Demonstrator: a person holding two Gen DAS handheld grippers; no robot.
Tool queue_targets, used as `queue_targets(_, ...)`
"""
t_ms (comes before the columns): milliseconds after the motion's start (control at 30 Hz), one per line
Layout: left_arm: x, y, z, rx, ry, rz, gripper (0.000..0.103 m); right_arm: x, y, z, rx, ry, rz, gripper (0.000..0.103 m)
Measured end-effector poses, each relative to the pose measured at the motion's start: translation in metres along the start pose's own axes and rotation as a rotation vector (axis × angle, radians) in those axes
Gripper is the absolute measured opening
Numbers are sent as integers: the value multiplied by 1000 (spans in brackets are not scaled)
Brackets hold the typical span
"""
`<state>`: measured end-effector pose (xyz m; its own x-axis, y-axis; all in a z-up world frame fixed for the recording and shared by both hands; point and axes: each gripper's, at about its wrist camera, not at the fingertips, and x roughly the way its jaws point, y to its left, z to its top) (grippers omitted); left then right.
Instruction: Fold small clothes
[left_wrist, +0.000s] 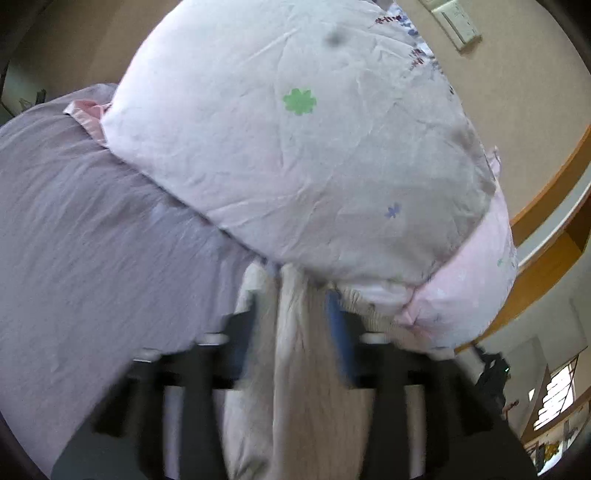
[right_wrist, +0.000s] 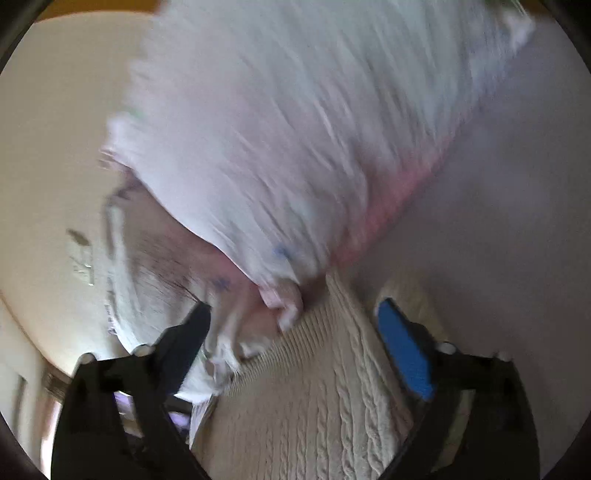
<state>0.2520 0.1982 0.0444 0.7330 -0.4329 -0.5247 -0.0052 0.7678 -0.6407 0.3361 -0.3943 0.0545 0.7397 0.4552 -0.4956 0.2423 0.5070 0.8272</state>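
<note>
Largest in both views, we see a lilac bedsheet (left_wrist: 85, 229) covering the surface, smooth apart from fine creases. On it lies a pale pink quilt (left_wrist: 288, 147) printed with small flowers, a green one and a blue one showing in the left wrist view; in the right wrist view the same quilt (right_wrist: 280, 147) is heavily blurred, with a deeper pink edge along its lower side. Behind it runs a beige wall (left_wrist: 517, 110) with a white switch panel (left_wrist: 458, 22) and a wooden frame (left_wrist: 546, 206).

Next comes the cream cable-knit garment (right_wrist: 317, 391), lying on the sheet just below the quilt's edge and reaching up between the fingers of the right gripper (right_wrist: 295, 325). Its jaws stand wide apart, the blue pad clear of the knit on one side, and we cannot tell whether the dark finger touches any cloth.

The left gripper (left_wrist: 291, 325) has its jaws drawn close, pinching a bunched fold of the cream garment (left_wrist: 299, 369), which hangs down between the fingers. The blue pads (left_wrist: 338, 332) are blurred.
</note>
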Motion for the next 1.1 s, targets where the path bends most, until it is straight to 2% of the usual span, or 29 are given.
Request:
queue_targets(100, -5, 0, -11, 60, 74, 20, 65, -9, 2, 5, -43, -9, 28, 95)
queue_targets(200, 3, -7, -28, 129, 151, 53, 66, -10, 1, 1, -49, 1, 20, 95)
queue_targets(333, 19, -2, -41, 144, 234, 104, 64, -7, -2, -5, -52, 32, 10, 95)
queue_targets(433, 25, 5, -40, 105, 230, 89, 52, -6, 0, -8, -66, 36, 17, 95)
queue_targets(467, 27, 9, -38, 66, 230, 73, 43, -6, 0, -8, -67, 38, 21, 95)
queue_targets(533, 36, 25, -32, -91, 249, -21, 32, -6, 1, -8, -68, 45, 26, 95)
queue_targets(567, 41, 38, -32, -189, 266, -80, 20, -6, 0, -8, -66, 51, 29, 95)
queue_targets(667, 43, 59, -35, -395, 258, -256, 15, -5, 0, -7, -62, 62, 38, 95)
queue_targets(733, 37, 56, -36, -448, 214, -354, 14, -7, 0, -7, -62, 61, 48, 95)
queue_targets(833, 24, 10, -30, -399, 158, -475, 14, -16, 1, -2, -69, 36, 63, 95)
queue_targets(933, 28, -45, -27, -331, 161, -565, 14, -25, 3, 3, -80, 13, 69, 95)
queue_targets(967, 37, -78, -28, -289, 179, -607, 14, -29, 3, 6, -82, 6, 71, 95)
queue_targets(1000, 44, -96, -30, -270, 194, -628, 14, -31, 2, 8, -77, 4, 81, 95)
queue_targets(1033, 60, -128, -36, -233, 232, -669, 14, -34, 1, 10, -71, 3, 93, 95)
queue_targets(1100, 89, -171, -49, -187, 296, -715, 15, -40, 0, 15, -75, -3, 89, 95)
